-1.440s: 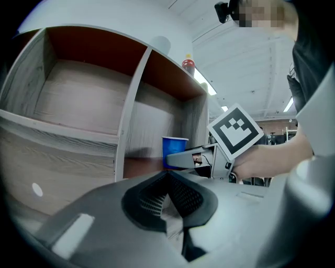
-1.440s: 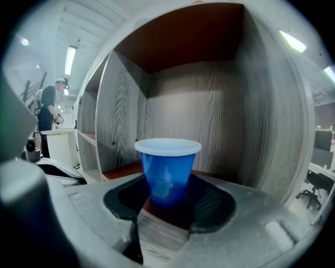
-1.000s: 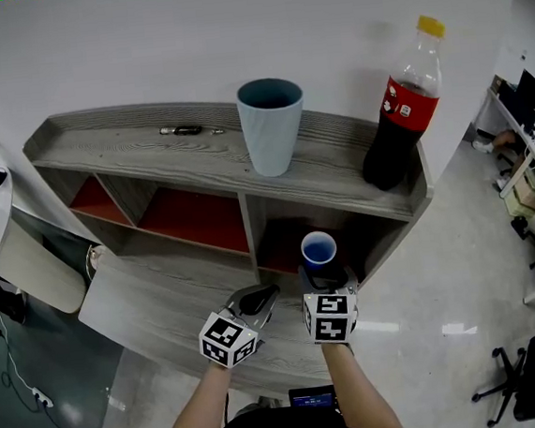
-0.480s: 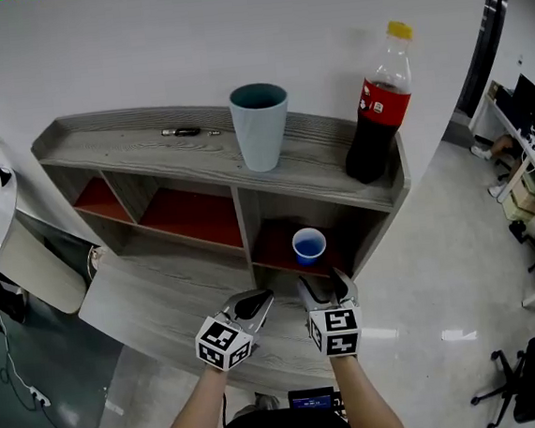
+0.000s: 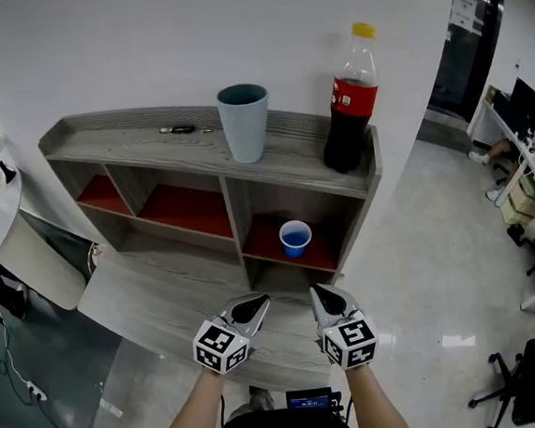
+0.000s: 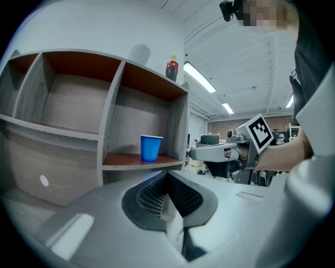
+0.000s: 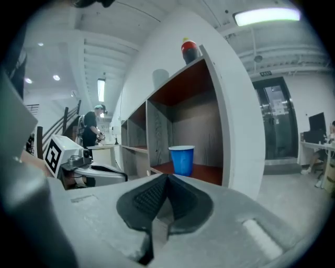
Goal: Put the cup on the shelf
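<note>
Right gripper (image 7: pixel 166 179) shut, cup (image 7: pixel 182 159) shelved, person (image 7: pixel 92 125) beyond

The shelf (image 5: pixel 196 159) is seen from well above in the head view, which is aimed forward and steeply down, so that the top board, the open compartments and the floor beside them are all taken in. The left gripper view is shot from low and near, almost level, and is turned toward the compartments from somewhat to their left. The right gripper view is taken from the same low height and is turned on the right-hand compartment from nearer the shelf's right end. The blue cup (image 5: pixel 295 238) in that compartment is shared by all three views. The cola bottle (image 5: pixel 344 107) on the top board is caught from above in one and from below in the other two.
</note>
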`<action>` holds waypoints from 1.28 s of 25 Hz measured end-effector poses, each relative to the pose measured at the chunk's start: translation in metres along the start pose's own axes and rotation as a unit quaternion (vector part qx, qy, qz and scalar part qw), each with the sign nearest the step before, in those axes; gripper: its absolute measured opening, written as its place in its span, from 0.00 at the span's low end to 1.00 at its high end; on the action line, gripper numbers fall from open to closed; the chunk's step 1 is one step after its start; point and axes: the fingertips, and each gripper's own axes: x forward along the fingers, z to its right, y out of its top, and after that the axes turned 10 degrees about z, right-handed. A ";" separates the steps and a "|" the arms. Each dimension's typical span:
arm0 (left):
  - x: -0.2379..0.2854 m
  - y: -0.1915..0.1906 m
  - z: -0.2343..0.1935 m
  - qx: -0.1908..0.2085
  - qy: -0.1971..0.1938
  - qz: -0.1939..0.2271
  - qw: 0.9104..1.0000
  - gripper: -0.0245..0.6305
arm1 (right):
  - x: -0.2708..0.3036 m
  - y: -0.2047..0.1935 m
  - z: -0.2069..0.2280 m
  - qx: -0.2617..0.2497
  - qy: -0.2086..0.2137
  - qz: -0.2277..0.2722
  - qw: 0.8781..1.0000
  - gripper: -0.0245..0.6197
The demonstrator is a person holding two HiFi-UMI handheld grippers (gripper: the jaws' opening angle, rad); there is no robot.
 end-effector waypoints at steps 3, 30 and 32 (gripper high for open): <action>-0.004 -0.005 0.011 0.009 0.008 -0.010 1.000 0.04 | -0.013 -0.005 -0.012 0.027 0.050 -0.002 0.998 0.04; -0.064 -0.028 0.093 0.023 0.052 -0.032 0.998 0.04 | -0.105 -0.037 -0.028 0.081 0.084 -0.020 0.993 0.04; -0.072 -0.029 0.097 0.024 0.050 -0.032 0.998 0.04 | -0.108 -0.036 -0.031 0.086 0.071 -0.013 0.994 0.04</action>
